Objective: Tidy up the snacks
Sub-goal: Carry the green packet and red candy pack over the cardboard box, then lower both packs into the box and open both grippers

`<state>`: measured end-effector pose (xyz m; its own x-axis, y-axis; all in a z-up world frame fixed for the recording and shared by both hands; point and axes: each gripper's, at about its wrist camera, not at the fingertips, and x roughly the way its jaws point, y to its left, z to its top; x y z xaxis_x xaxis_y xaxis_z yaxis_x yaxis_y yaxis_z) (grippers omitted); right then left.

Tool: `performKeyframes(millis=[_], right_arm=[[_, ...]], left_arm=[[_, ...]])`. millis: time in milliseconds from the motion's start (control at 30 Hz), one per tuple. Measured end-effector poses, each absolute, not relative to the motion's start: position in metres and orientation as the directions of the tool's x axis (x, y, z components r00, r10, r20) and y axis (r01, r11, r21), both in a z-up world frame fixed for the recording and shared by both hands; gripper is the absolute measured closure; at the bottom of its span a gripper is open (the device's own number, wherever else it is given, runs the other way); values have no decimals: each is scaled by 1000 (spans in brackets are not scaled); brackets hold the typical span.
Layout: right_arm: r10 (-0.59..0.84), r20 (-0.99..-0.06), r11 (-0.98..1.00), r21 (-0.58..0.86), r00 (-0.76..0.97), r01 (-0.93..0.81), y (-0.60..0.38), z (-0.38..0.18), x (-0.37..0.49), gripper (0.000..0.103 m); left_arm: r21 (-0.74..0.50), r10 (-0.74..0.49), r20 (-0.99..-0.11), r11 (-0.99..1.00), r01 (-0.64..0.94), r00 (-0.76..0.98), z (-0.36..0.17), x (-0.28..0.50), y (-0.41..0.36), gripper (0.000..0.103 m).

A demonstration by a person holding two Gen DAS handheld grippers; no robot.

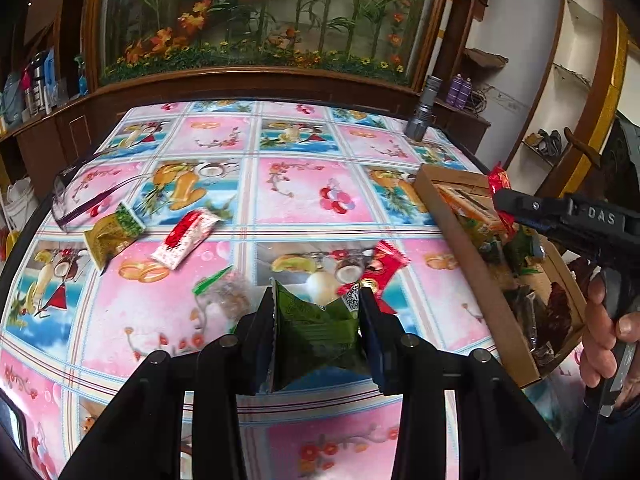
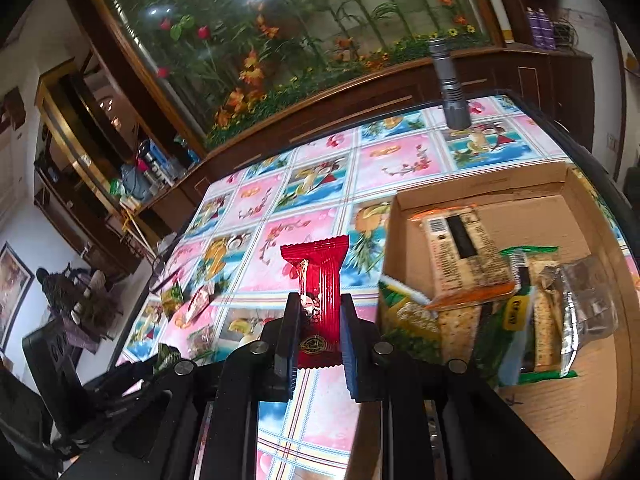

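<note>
Several packets: lie in the cardboard box (image 2: pixel 480 196) at the desk's (image 1: pixel 304 200) right edge.
Left gripper (image 1: pixel 318 312): jaws closed on green packet (image 1: pixel 316 336).
Right gripper (image 2: pixel 320 320): jaws clamped on red packet (image 2: pixel 318 280).

Wooden cabinet (image 1: pixel 256 84), glass flower display (image 1: pixel 256 12), white walls (image 1: pixel 516 56)

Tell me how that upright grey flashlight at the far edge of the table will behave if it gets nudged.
The grey flashlight stands tall on its wider head, so it probably tips easily. Being cylindrical, it would likely roll across the smooth tablecloth. It looks rigid, probably metal, so fairly heavy for its size.
</note>
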<state>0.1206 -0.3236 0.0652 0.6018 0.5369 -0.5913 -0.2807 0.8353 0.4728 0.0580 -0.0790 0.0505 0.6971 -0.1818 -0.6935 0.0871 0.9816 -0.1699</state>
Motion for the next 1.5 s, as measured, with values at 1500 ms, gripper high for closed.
performKeyframes(millis=[1500], right_arm=[[385, -681, 862, 507, 623, 21, -434, 50, 137, 84]], left_arm=[[-114, -411, -634, 887, 447, 655, 52, 50, -288, 65]])
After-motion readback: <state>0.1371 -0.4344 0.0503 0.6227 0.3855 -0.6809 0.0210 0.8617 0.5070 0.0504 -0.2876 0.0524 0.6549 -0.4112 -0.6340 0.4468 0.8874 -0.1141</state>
